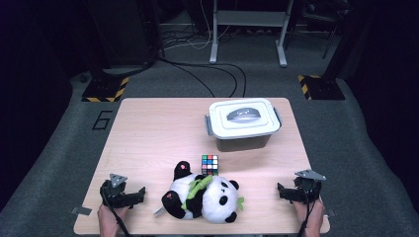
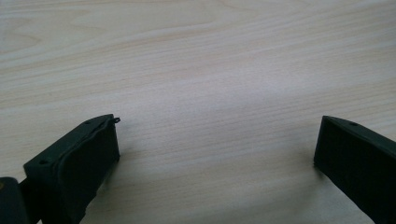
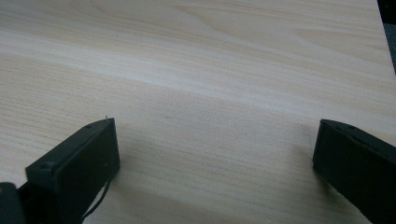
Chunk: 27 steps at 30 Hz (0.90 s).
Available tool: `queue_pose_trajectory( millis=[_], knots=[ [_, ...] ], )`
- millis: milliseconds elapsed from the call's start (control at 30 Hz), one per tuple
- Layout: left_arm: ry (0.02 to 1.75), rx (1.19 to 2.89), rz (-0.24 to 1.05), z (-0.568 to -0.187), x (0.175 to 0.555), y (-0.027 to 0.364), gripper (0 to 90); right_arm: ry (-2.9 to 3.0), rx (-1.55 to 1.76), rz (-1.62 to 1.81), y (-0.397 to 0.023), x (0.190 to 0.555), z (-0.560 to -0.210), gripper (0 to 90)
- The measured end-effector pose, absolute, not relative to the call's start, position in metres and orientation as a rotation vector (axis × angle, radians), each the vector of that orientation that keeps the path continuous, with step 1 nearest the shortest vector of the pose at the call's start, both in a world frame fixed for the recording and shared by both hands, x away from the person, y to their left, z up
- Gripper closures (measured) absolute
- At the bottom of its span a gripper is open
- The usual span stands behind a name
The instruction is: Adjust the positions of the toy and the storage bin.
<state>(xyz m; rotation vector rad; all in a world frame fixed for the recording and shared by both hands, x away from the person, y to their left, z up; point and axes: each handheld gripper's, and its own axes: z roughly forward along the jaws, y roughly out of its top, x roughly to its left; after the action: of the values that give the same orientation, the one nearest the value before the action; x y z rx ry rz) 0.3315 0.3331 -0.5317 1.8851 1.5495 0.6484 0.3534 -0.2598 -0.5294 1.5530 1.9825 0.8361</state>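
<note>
High view first: I hold my left claw (image 1: 141, 193) at the near left corner of the wooden table (image 1: 148, 133), about eight o'clock from the table's middle, and my right claw (image 1: 280, 191) at the near right corner, about four o'clock. Both rest low over the wood, each with a grey three-cornered plate on top and a cable trailing back past my hands at the near edge. Their tips point inward, toward each other across the near edge.

Between them, at six o'clock, lies the plush panda (image 1: 203, 196) on its side, black and white with a green band round its body and pink pads on its feet. It is well apart from both claws. Just beyond it, at twelve o'clock from the panda and touching or nearly touching its raised foot, stands a colour cube (image 1: 209, 164). Farther off, toward one o'clock on the table, sits a grey storage box (image 1: 243, 140) with its white lid (image 1: 220, 118) on and the handle lying flat.

Left gripper view: my left claw (image 2: 217, 144) stands wide apart, the two black jaws at seven and four o'clock of the picture, with bare wood grain between them and nothing gripped.

Right gripper view: my right claw (image 3: 215, 144) is spread just as wide, bare table between the jaws, and the table's edge shows at the two o'clock corner.
</note>
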Motion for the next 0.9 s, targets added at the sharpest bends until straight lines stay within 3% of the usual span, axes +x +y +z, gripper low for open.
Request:
queue_pose_trajectory(
  millis=[467,900],
  knots=[
    [1.453,1.882,0.509,-0.509,0.322,0.318,0.1,1.981,1.554,0.837,-0.26,0.353,-0.529,0.0],
    [1.3,1.858,0.456,-0.453,0.303,0.293,0.1,1.977,1.557,0.837,-0.26,0.353,-0.53,0.0]
  ],
)
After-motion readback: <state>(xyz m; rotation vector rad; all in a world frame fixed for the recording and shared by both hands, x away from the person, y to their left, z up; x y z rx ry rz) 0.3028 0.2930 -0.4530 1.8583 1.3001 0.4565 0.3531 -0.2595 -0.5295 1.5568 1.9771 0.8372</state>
